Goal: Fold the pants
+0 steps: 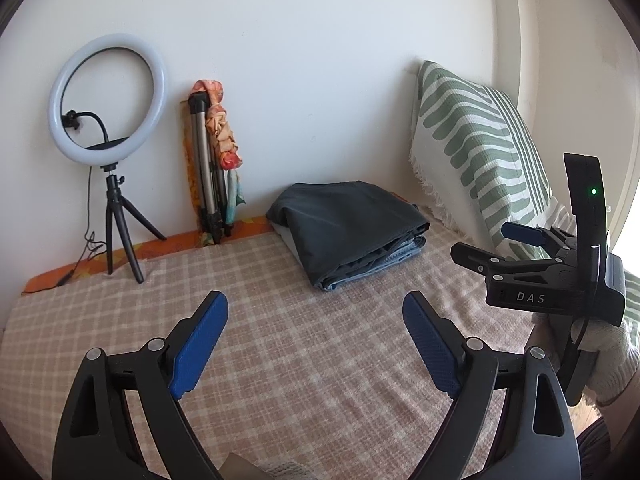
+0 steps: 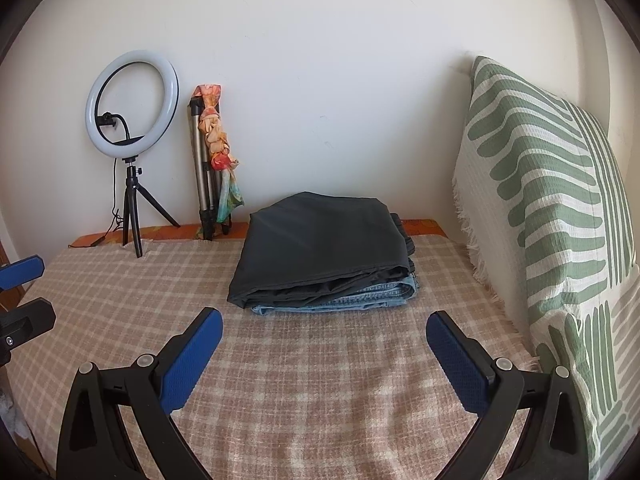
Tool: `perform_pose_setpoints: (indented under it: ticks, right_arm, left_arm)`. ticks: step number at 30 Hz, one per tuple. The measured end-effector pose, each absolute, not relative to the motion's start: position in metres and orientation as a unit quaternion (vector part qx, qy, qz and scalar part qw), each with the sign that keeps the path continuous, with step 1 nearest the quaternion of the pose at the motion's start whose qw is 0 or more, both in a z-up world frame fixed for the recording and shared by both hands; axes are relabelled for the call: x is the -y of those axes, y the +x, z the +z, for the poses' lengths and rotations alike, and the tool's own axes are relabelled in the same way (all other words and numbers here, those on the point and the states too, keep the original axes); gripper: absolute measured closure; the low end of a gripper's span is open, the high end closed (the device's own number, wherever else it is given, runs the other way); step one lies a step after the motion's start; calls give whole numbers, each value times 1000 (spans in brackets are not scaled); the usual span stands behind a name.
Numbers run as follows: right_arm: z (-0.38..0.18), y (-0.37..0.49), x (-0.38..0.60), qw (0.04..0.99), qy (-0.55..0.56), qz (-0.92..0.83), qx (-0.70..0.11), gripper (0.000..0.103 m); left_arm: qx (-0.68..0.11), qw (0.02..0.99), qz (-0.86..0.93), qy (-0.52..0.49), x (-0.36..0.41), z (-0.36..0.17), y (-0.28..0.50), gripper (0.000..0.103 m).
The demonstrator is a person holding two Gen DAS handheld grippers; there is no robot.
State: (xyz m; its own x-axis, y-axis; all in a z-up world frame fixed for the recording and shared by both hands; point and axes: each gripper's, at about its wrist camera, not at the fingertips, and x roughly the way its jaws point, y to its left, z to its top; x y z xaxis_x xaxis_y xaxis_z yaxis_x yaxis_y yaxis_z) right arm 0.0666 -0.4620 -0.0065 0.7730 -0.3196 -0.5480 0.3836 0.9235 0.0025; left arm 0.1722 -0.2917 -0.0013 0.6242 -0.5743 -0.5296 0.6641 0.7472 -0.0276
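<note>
On the checked beige bedspread, near the white wall, dark grey folded pants lie atop folded light-blue jeans (stack neat). Left hand-held gripper and right hand-held gripper gape wide, empty, short of it.

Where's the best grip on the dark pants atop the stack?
Probably the near folded edge of the dark pants, approached from the front, low along the bed. Its layers bunch into a thick lip above the jeans, giving the fingers something to pinch. Both the right gripper and left gripper are open and empty, facing it.
</note>
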Motion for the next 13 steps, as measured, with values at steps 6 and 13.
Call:
perform_pose_setpoints:
  ticks: [6, 13]
  right_arm:
    - [-9, 72, 458, 940, 48, -181, -285, 0]
    - [-12, 73, 459, 939, 49, -181, -290, 0]
  left_arm:
    - [-251, 905, -329, 98, 291, -1, 169, 14]
    - [-249, 905, -332, 96, 290, -2, 170, 14]
